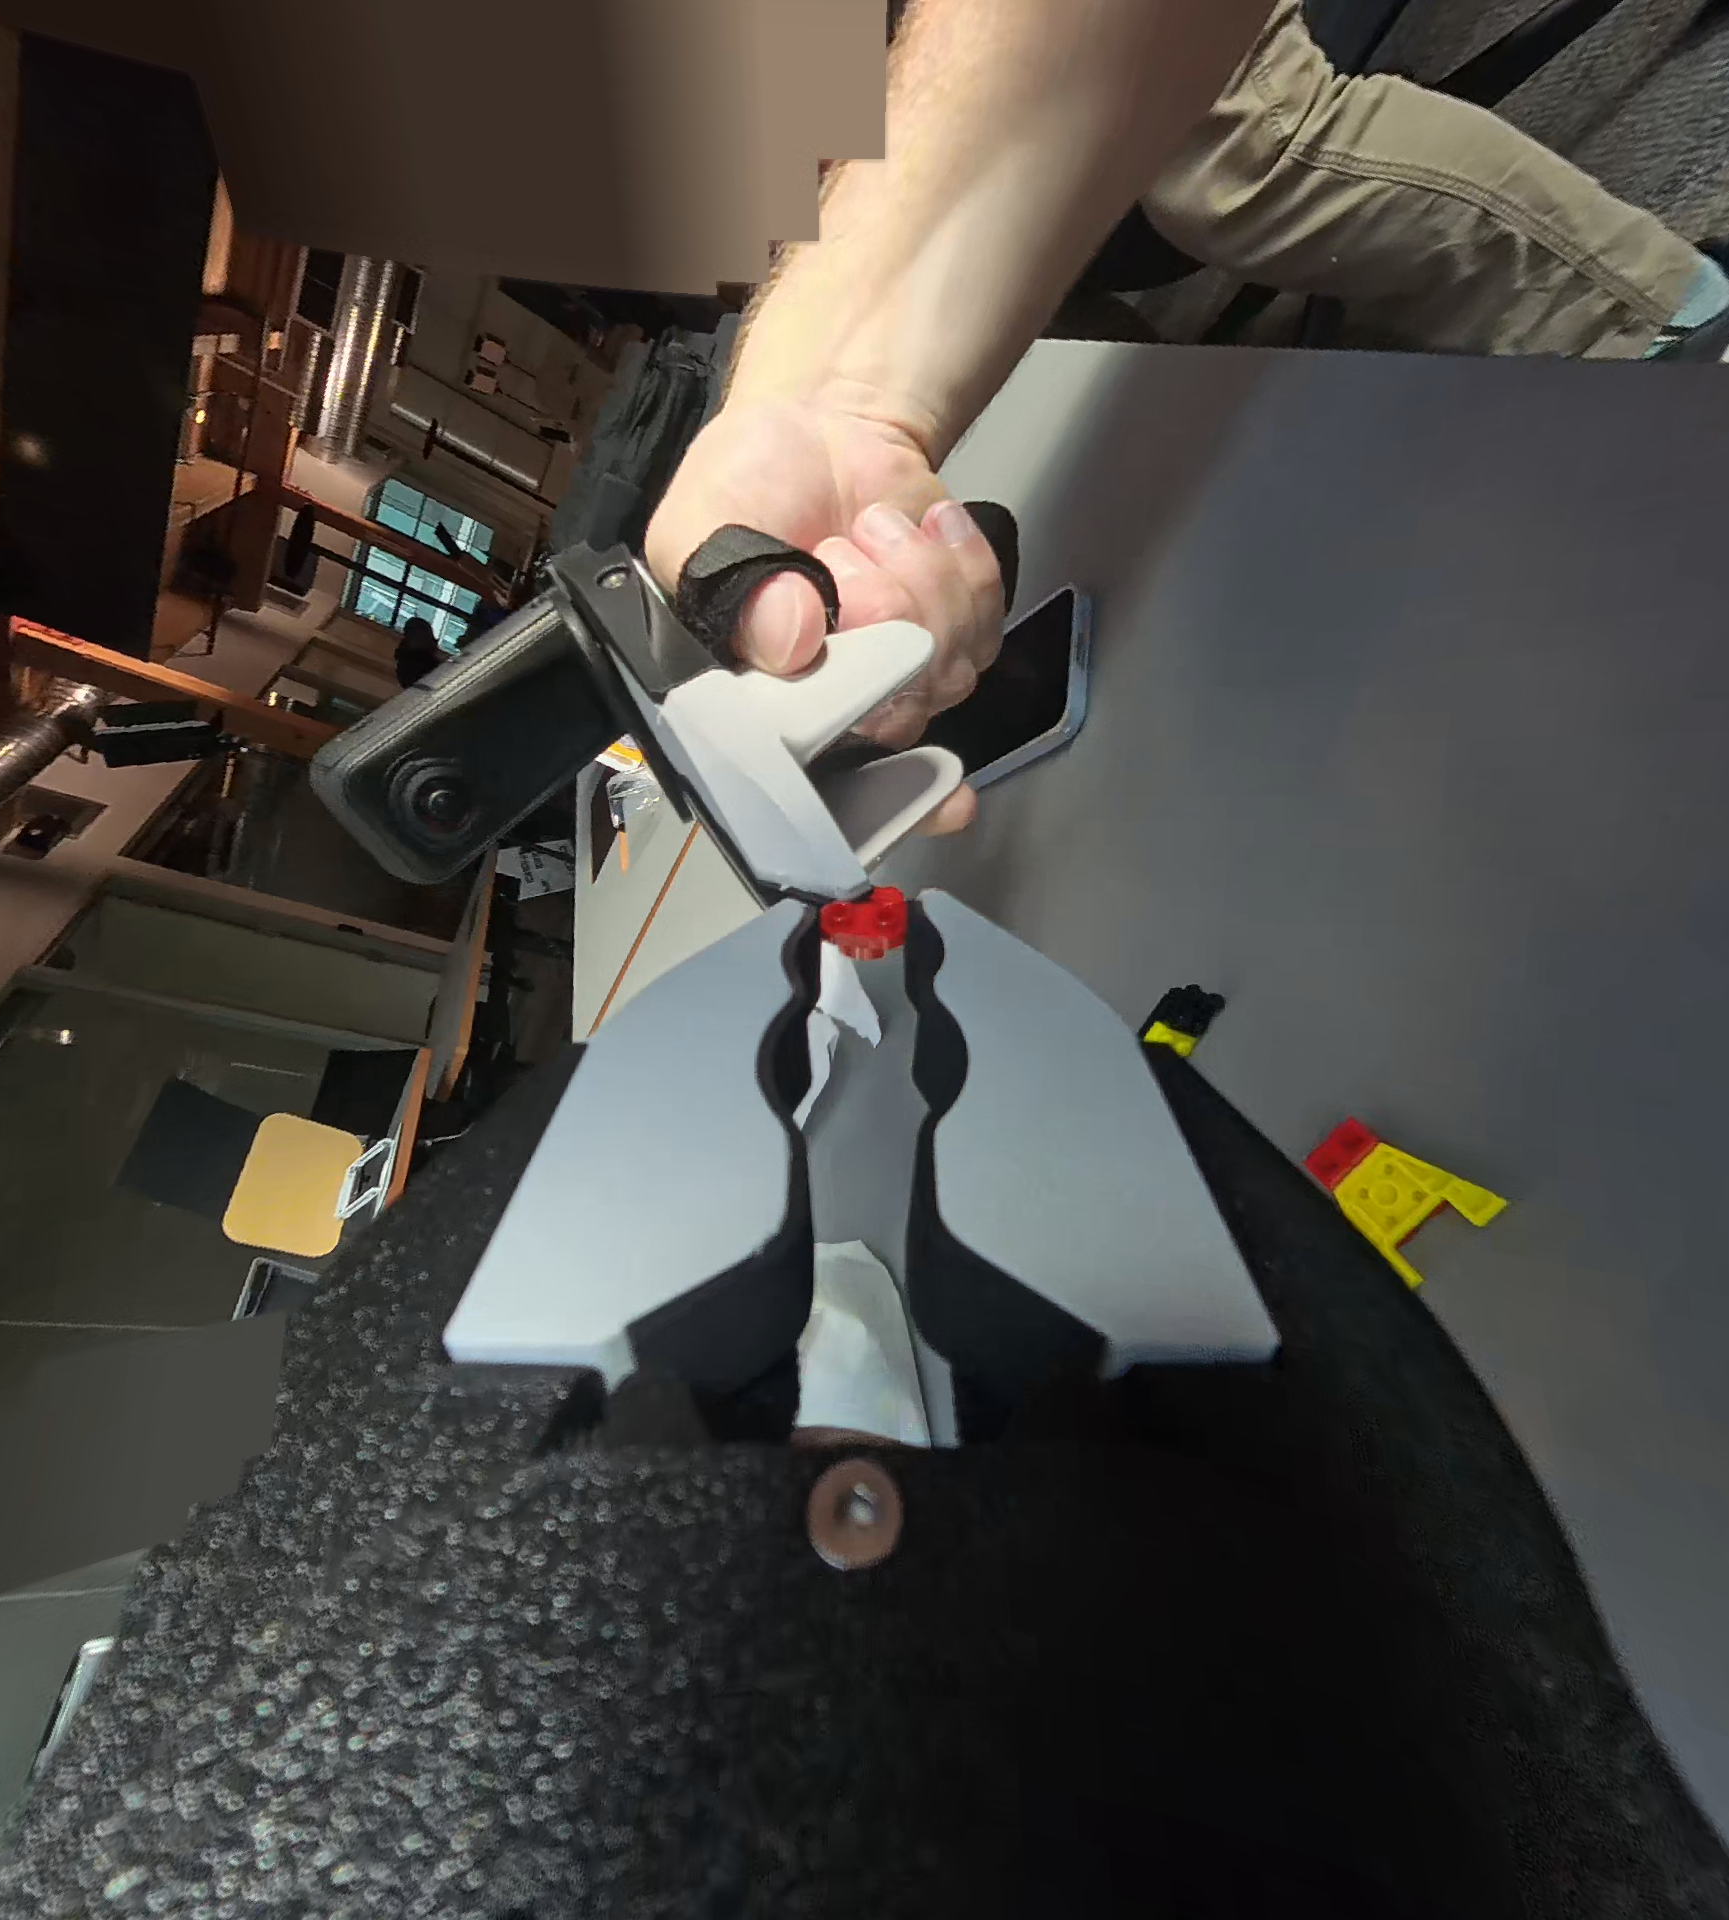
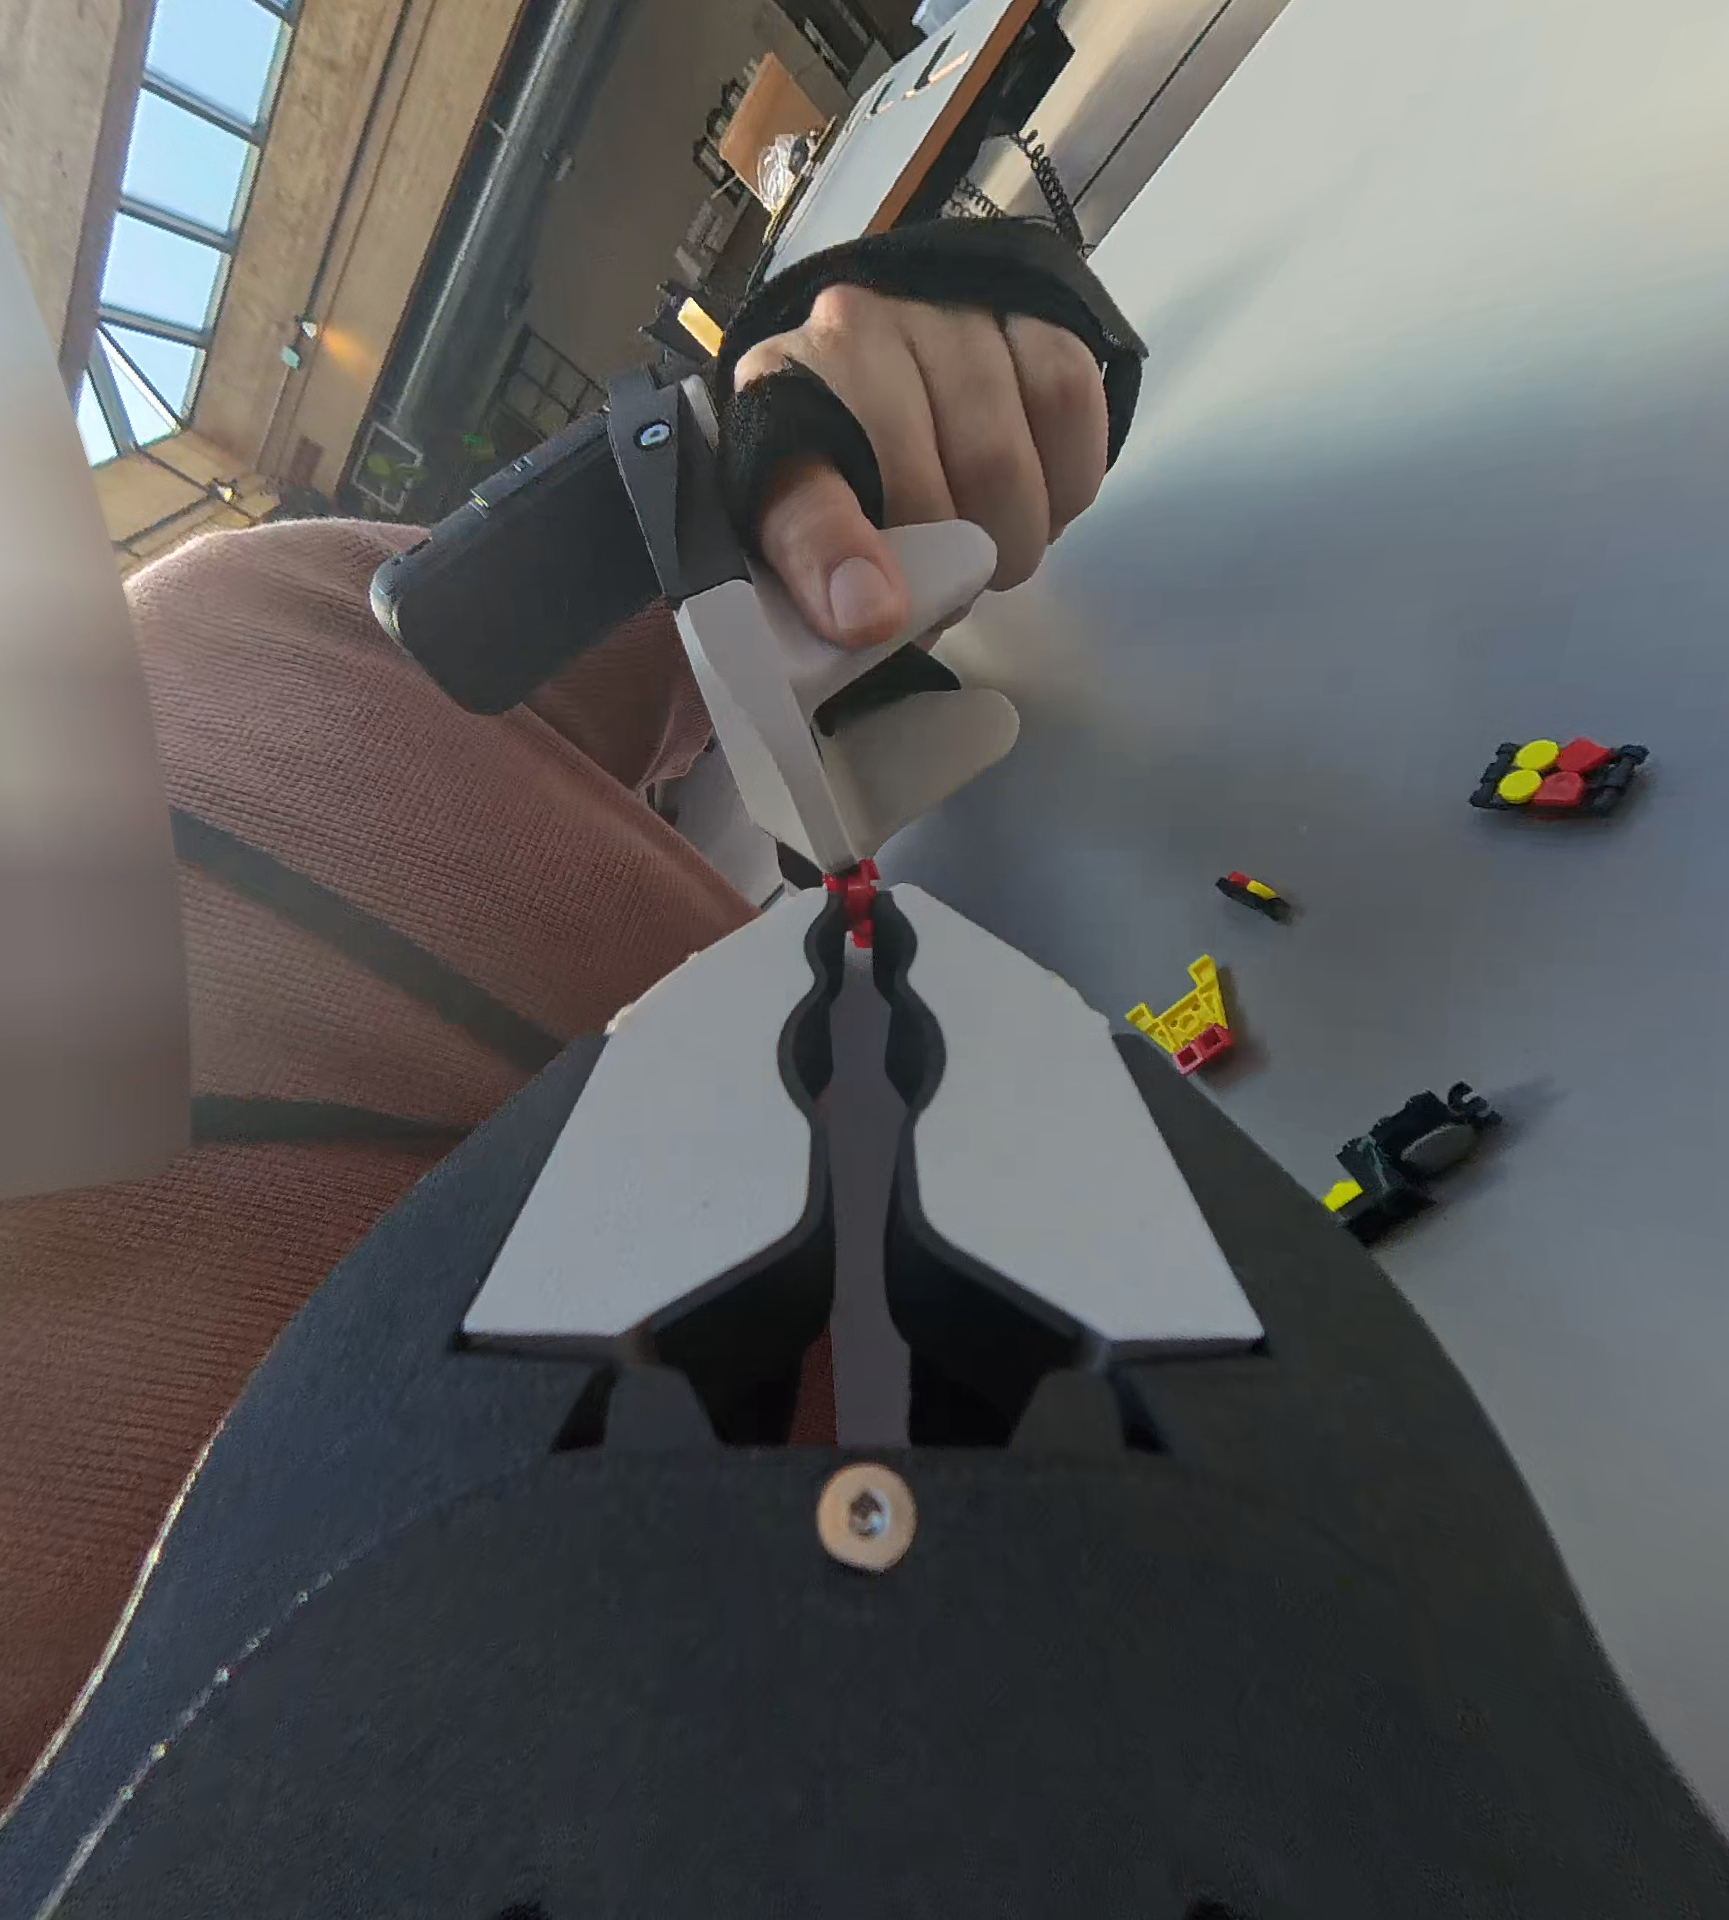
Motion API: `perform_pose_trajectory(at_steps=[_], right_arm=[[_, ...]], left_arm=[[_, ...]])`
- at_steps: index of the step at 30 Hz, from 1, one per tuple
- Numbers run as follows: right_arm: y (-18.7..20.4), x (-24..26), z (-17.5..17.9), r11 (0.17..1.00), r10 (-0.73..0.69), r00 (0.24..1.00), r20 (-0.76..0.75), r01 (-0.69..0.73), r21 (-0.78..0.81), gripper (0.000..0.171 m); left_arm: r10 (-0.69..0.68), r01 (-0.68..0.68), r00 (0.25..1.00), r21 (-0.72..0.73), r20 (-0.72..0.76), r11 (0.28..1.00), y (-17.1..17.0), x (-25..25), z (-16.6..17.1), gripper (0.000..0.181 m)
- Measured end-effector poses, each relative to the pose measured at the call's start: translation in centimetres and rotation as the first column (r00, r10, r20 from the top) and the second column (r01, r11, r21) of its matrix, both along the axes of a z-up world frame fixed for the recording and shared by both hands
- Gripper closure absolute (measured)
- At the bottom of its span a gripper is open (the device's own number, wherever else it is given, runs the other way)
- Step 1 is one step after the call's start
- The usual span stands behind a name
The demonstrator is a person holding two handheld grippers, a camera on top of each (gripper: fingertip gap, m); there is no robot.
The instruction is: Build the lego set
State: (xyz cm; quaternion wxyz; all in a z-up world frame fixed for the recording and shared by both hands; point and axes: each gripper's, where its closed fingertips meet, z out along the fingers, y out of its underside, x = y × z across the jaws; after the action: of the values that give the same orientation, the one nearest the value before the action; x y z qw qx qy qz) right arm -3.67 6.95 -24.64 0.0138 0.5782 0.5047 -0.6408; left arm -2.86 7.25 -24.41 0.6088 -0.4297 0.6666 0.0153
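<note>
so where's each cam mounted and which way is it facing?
Left wrist view: on the left gripper, looking along its fingers over the grey table; shows the right gripper and the hand holding it.
Right wrist view: on the right gripper, facing back; shows the left gripper and its hand.
Shared: the red lego piece between both tips, and the yellow-red piece.

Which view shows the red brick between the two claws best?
Left wrist view: the red brick faces the camera, studs visible, pinched at the left claw tips. The right wrist view shows it edge-on, a thin red sliver in the right claw.
</note>
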Motion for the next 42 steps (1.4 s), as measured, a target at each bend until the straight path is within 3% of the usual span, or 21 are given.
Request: perform_pose_trajectory(at_steps=[12, 18, 20, 21, 22, 26, 30, 32, 34, 37, 42], right_arm=[[2.8, -2.7, -3.3, 0.967, -0.244, 0.970, 0.014, 0.242, 0.080, 0.166], [4.5, -4.5, -4.9, 0.936, -0.342, 0.940, 0.017, 0.339, 0.095, 0.167], [7.2, -4.5, -6.2, 0.884, -0.452, 0.891, 0.043, 0.441, 0.153, 0.168], [7.2, -4.4, -6.1, 0.905, -0.423, 0.905, 0.054, 0.419, 0.067, 0.167], [7.9, -4.4, -6.6, 0.881, -0.462, 0.886, 0.041, 0.453, 0.137, 0.167], [8.7, -4.4, -5.5, 0.851, -0.488, 0.873, -0.021, 0.481, 0.211, 0.167], [14.1, -5.3, -2.4, 0.728, -0.562, 0.817, -0.131, 0.563, 0.391, 0.167], [15.7, -6.9, -1.3, 0.760, -0.521, 0.847, -0.104, 0.516, 0.395, 0.167], [17.3, -8.2, -2.2, 0.732, -0.501, 0.864, -0.053, 0.455, 0.508, 0.167], [17.0, -9.8, -3.7, 0.762, -0.430, 0.902, 0.039, 0.339, 0.552, 0.155], [16.6, -10.6, -4.0, 0.766, -0.402, 0.915, 0.040, 0.313, 0.561, 0.153]], left_arm=[[0.229, -0.229, 0.973, -0.001, 0.035, 0.973, 2.7, -2.6, -3.4, 0.167], [0.339, -0.338, 0.941, 0.089, 0.007, 0.937, 4.2, -4.2, -4.8, 0.167], [0.317, -0.318, 0.948, 0.125, 0.032, 0.940, 3.6, -3.5, -4.2, 0.167], [0.367, -0.361, 0.930, 0.160, -0.007, 0.919, 4.3, -4.1, -4.6, 0.167], [0.417, -0.409, 0.909, 0.154, -0.019, 0.899, 5.2, -5.1, -5.0, 0.167], [0.430, -0.431, 0.898, -0.006, 0.090, 0.902, 6.1, -6.7, -4.5, 0.166], [0.516, -0.493, 0.854, -0.221, 0.062, 0.842, 10.8, -10.1, -2.5, 0.165], [0.517, -0.478, 0.856, -0.358, 0.017, 0.802, 13.3, -10.9, -2.3, 0.165], [0.488, -0.463, 0.872, -0.384, -0.037, 0.799, 15.0, -11.2, -2.5, 0.160], [0.477, -0.494, 0.865, -0.420, -0.151, 0.761, 16.5, -11.7, -4.1, 0.144], [0.401, -0.417, 0.907, -0.394, -0.127, 0.819, 16.0, -10.3, -3.9, 0.147]])
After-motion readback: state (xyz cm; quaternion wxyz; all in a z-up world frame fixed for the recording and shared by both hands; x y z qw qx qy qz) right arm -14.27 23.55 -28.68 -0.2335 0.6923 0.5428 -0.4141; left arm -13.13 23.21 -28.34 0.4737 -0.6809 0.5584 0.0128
